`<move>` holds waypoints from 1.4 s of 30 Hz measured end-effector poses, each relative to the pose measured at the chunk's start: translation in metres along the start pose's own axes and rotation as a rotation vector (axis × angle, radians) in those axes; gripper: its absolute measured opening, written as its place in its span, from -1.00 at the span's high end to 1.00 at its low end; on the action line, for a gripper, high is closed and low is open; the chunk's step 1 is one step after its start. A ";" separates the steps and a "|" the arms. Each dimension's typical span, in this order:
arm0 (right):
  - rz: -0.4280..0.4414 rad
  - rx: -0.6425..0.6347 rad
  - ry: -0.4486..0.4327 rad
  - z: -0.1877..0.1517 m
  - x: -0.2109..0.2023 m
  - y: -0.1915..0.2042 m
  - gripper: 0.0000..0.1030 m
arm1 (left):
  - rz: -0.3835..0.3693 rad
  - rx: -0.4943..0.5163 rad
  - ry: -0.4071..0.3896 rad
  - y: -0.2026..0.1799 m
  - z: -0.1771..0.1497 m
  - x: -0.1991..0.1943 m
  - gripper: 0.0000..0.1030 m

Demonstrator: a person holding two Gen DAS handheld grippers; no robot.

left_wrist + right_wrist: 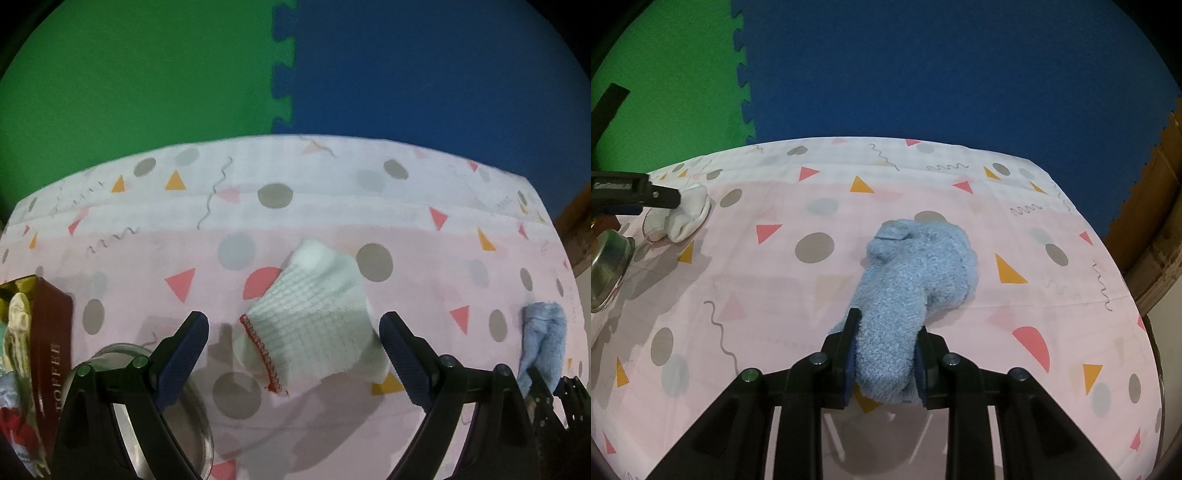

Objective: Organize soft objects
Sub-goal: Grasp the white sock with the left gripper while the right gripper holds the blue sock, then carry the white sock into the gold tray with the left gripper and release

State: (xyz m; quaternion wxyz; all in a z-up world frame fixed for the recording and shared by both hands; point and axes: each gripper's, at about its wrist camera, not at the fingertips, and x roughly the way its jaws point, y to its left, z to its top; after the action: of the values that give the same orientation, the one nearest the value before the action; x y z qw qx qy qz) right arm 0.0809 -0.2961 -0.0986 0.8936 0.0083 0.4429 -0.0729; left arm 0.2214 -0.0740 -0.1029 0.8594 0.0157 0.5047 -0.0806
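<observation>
Nearest you, your right gripper was pinching the blue fuzzy sock by its near end, the pads pressed into the pile from both sides. The rest of the sock trailed away across the patterned tablecloth and lay bunched on it, so you seemed to have taken the near end simply because it was closest; whether that was the cuff or the toe could not be told.

Your left gripper hung with its jaws spread wide and nothing between the pads. The white knitted cloth with red stitched edge lay crumpled just beyond and between the two fingers, untouched, which suggests you had lined the claw up to straddle it before closing.

To the near left of that gripper sat a steel bowl, partly hidden by the finger, and beside it a brown box marked TOFFEE with soft items already stuffed inside. That box was probably where these pieces belonged.

Farther off the cloth ran out to the table's far edge, and behind it stood the green foam mat and the blue foam mat, joined by interlocking teeth.
</observation>
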 end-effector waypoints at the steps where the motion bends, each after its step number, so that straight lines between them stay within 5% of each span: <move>1: 0.001 0.001 0.001 0.000 0.000 0.000 0.49 | -0.010 -0.007 0.013 0.001 0.000 0.004 -0.78; 9: 0.009 0.007 0.003 0.000 0.001 -0.001 0.49 | -0.071 -0.025 0.034 0.000 -0.007 0.005 0.38; 12: 0.010 0.006 0.004 0.000 0.001 0.000 0.49 | -0.085 -0.049 0.039 0.000 -0.009 0.001 0.48; 31: 0.016 0.013 0.006 0.000 0.002 -0.001 0.49 | -0.087 -0.032 -0.052 0.000 -0.029 -0.083 0.52; 42: 0.019 0.016 0.006 0.000 0.001 -0.001 0.49 | -0.014 -0.100 -0.118 0.077 -0.029 -0.159 0.52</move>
State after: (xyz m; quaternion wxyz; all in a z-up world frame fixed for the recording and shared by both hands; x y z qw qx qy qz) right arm 0.0815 -0.2972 -0.0996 0.8928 0.0197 0.4448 -0.0679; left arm 0.1327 0.0246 0.0169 0.8867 -0.0358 0.4567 -0.0619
